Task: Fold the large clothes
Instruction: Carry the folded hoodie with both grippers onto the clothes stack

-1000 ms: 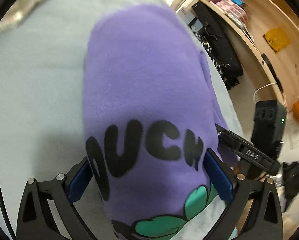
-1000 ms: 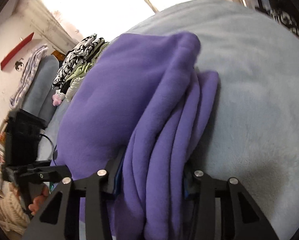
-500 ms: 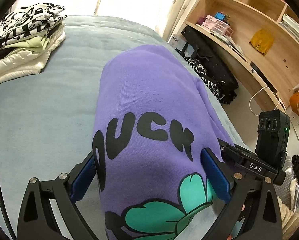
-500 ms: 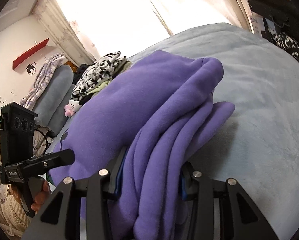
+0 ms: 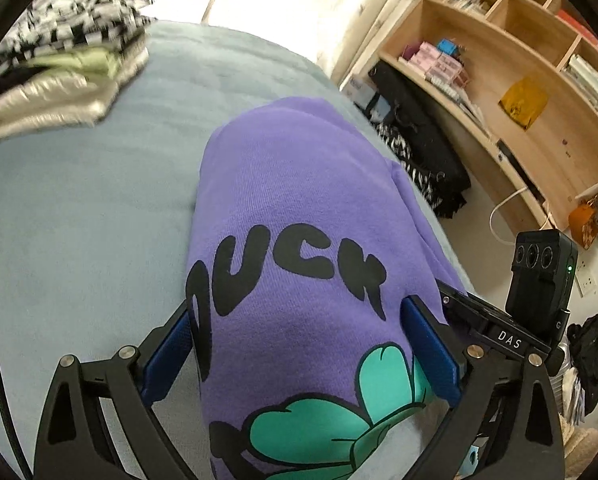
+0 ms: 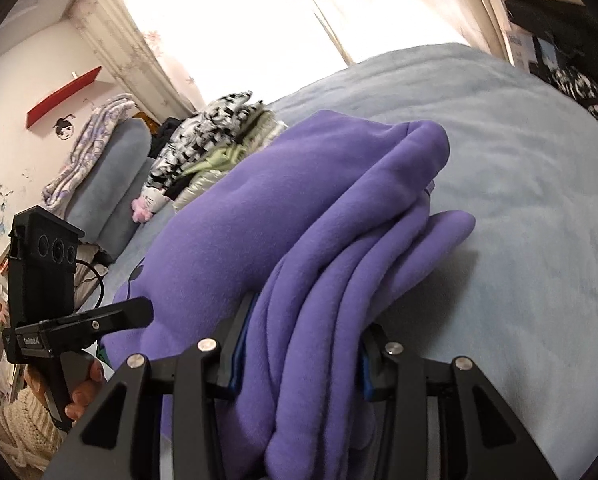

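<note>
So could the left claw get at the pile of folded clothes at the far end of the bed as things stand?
Probably not right away. The left claw is shut on the purple sweatshirt, so it would have to let go first. Otherwise only bare bed lies between it and the folded clothes pile.

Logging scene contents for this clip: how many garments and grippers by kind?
Purple sweatshirt: 1
Stack of folded clothes: 1
Grippers: 2, left and right
Total: 4
</note>
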`<state>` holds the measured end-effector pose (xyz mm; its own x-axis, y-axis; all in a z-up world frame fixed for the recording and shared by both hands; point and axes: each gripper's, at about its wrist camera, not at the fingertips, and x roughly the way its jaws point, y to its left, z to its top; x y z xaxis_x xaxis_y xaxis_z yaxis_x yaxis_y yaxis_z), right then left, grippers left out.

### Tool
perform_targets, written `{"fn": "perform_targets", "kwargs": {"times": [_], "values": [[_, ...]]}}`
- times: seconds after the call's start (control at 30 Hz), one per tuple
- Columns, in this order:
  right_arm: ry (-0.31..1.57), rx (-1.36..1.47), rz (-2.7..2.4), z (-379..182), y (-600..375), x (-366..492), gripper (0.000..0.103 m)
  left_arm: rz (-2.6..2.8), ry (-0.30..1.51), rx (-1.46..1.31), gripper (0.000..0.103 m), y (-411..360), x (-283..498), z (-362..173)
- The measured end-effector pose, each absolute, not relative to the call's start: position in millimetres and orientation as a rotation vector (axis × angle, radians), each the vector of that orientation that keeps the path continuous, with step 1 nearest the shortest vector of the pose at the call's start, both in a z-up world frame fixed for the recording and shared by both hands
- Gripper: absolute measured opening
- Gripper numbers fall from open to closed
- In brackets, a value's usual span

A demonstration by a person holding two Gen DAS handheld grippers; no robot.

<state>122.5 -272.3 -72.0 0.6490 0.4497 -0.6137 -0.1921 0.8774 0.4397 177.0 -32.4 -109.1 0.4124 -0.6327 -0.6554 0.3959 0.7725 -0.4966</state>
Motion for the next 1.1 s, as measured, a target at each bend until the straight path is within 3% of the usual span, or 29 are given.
{"fn": "perform_targets", "kwargs": {"times": [0.33, 0.67, 0.9, 0.97, 1.03, 1.1], "values": [[0.641, 0.246, 0.527, 16, -177, 204, 0.041, -0.547, 0.766, -0.291, 0.098, 68, 228, -12], [0.527, 0.260, 0.649, 85, -35, 404, 0.041, -0.410, 0.617, -0.259, 0.098, 208, 397, 70], [0.524, 0.280, 0.654, 65, 30, 532, 0.041, -0.351, 0.597, -0.278, 0.098, 280, 526, 50], [0.576, 0.323, 0.631, 37, 34, 562, 0.041, -0.321, 0.618, -0.286, 0.095, 290, 552, 31], [0.650, 0.358, 0.594, 10, 36, 585, 0.042, -0.273, 0.652, -0.243, 0.083, 293, 574, 4], [0.738, 0.376, 0.549, -27, 35, 599, 0.043, -0.288, 0.707, -0.257, 0.087, 292, 589, -25]]}}
